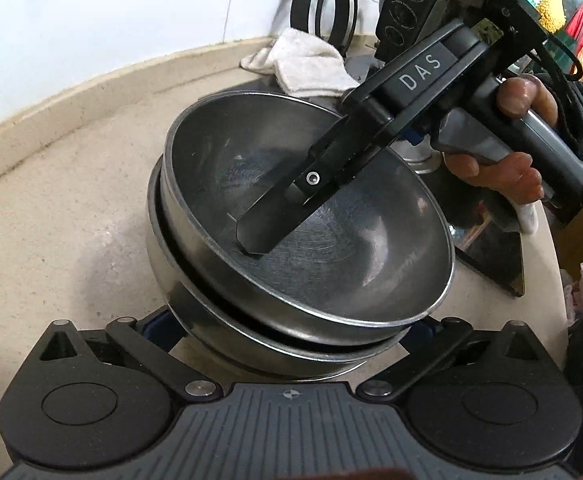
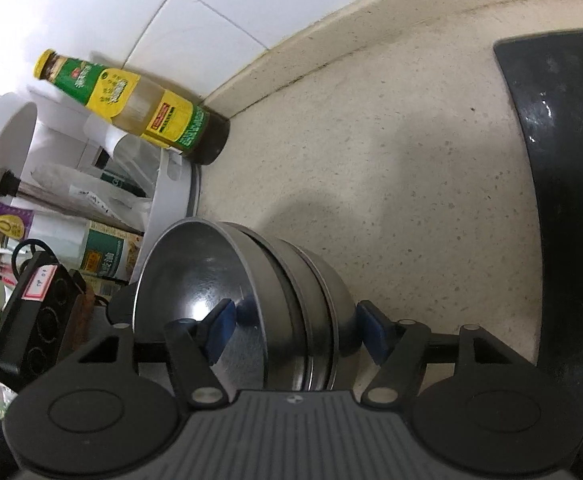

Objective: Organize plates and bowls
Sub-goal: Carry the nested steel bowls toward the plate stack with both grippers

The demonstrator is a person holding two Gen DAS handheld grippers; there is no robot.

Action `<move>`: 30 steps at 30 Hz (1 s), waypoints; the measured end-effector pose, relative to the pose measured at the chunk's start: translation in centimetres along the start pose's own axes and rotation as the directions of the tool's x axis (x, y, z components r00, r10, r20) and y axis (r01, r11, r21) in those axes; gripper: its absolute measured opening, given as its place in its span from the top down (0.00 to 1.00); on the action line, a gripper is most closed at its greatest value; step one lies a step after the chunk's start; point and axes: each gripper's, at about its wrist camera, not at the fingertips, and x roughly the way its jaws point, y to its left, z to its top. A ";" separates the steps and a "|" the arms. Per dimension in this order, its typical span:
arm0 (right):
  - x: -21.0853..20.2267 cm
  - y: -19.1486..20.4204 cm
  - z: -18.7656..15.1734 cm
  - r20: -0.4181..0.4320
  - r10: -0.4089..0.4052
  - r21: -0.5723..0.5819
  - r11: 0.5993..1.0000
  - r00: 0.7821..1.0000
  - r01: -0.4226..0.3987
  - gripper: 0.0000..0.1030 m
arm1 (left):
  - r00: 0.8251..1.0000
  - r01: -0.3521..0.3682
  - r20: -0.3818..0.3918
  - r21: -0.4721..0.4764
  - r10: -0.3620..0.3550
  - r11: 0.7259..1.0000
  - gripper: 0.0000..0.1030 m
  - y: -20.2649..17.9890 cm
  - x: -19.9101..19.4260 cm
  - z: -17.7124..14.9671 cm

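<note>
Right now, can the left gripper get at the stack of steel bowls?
Probably yes. The left gripper is wide open with the stack of steel bowls between its fingers; the right gripper straddles the far wall, seemingly out of its way.

Stack of round stainless-steel bowls (image 1: 299,264), nested, resting on speckled beige stone countertop (image 1: 71,240). Centre of left wrist frame; lower centre of right wrist frame. Uppermost bowl (image 1: 331,240) tilted, not seated level, rim raised at one side. Interior dull grey, scuffed, empty.
</note>
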 end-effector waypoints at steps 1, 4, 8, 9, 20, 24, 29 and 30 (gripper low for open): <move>-0.2 0.2 0.0 0.005 0.003 -0.005 1.000 1.000 -0.003 0.38 | 1.000 -0.003 0.007 -0.006 0.003 1.000 0.00 0.0 -0.1 0.2; -0.7 0.6 0.2 0.025 0.017 -0.012 1.000 1.000 -0.016 0.38 | 1.000 -0.017 0.026 -0.026 0.017 1.000 0.00 0.0 -1.2 0.6; -1.8 1.5 0.5 0.053 0.030 -0.033 0.999 0.998 -0.028 0.38 | 0.997 -0.060 0.037 -0.021 0.061 0.998 0.00 -0.7 -2.3 1.5; -2.0 1.8 0.6 0.059 0.030 -0.043 0.999 0.998 -0.028 0.38 | 0.996 -0.076 0.039 -0.019 0.077 0.997 0.00 -1.0 -2.6 1.5; -4.9 6.3 -0.3 0.081 0.058 -0.187 0.982 0.995 -0.042 0.38 | 0.968 -0.242 0.061 -0.035 0.244 0.970 0.00 -6.0 -7.4 0.9; -5.8 8.0 -1.1 0.059 0.088 -0.253 0.965 0.994 -0.070 0.38 | 0.948 -0.309 0.062 -0.059 0.312 0.949 0.00 -8.6 -8.8 0.7; -6.5 9.7 -2.4 0.007 0.126 -0.322 0.940 0.992 -0.118 0.38 | 0.920 -0.384 0.045 -0.097 0.389 0.918 0.00 -11.6 -9.9 -0.2; -6.6 10.0 -2.6 -0.004 0.132 -0.333 0.935 0.991 -0.126 0.38 | 0.914 -0.397 0.043 -0.106 0.403 0.912 0.00 -12.5 -10.0 -0.3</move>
